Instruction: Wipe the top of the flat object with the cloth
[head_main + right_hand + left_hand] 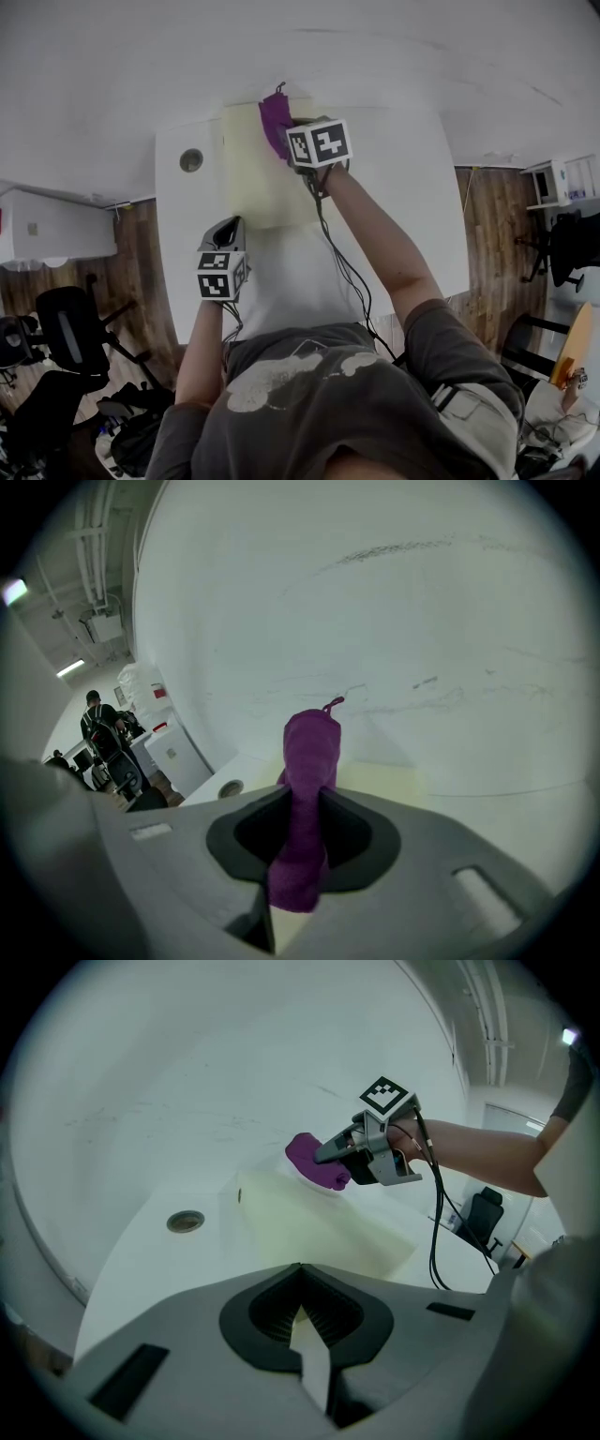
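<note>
Nearest me in the head view, the operator's grey shirt fills the bottom of the frame and cuts off the near edge of the white worktop (394,187). The left gripper (230,227) sits low by the near left corner of the flat object (258,178), a pale yellow sheet lying on the worktop. I cannot tell whether the gripper touches that corner. In its own view the left gripper (300,1267) has its jaws brought together with nothing between them (the pale sliver further back is only a gap in its body).

A round cable hole (191,160) sits in the worktop just left of the sheet, clear of it.

Further out, the right gripper (287,142) reaches across to the far end of the flat object, close to the wall. Its marker cube hides the jaws from above. The right gripper view shows the right gripper (305,794) clamped on the purple cloth (309,752), which stands up as a bunched roll between the jaws, with a loose thread at its top. From the left gripper view the cloth (314,1159) meets the sheet's far edge, though the exact contact is too small for me to make out.
</note>
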### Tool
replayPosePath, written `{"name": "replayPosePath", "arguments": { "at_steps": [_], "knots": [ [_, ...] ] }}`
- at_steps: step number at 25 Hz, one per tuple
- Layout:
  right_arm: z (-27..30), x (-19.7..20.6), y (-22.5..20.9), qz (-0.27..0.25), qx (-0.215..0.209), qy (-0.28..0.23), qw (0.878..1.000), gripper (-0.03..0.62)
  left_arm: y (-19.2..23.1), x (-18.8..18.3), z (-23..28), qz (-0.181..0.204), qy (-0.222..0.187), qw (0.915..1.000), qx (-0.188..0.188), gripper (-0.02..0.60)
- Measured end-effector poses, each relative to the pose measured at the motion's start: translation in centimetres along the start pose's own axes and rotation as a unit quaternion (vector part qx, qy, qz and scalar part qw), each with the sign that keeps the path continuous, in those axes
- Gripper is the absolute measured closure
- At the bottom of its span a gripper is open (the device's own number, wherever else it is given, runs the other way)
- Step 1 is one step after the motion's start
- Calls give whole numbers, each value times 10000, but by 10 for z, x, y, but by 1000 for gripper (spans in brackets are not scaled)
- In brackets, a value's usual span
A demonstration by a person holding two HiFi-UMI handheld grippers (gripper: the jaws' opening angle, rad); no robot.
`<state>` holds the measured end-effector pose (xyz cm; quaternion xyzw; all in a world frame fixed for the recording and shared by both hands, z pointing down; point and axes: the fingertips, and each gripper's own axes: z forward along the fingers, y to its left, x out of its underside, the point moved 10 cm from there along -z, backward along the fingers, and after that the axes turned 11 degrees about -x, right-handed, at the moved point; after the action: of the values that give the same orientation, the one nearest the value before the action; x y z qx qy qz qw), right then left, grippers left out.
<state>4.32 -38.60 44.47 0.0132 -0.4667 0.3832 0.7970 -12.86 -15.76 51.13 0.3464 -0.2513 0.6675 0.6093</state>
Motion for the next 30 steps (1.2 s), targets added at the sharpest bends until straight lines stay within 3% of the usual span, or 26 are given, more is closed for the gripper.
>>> {"name": "replayPosePath", "arguments": {
  "at_steps": [12,22,30],
  "knots": [
    [64,7,54,11,-471,362,9982,520,3,1,1,-194,-89,9998,61,583],
    [87,12,63,-116,-426,642,9970,519,5,1,3,-226,-97,9996,102,583],
    [85,16,59,-113,-323,582,9977,519,6,3,3,-326,-158,9992,138,583]
  ]
}}
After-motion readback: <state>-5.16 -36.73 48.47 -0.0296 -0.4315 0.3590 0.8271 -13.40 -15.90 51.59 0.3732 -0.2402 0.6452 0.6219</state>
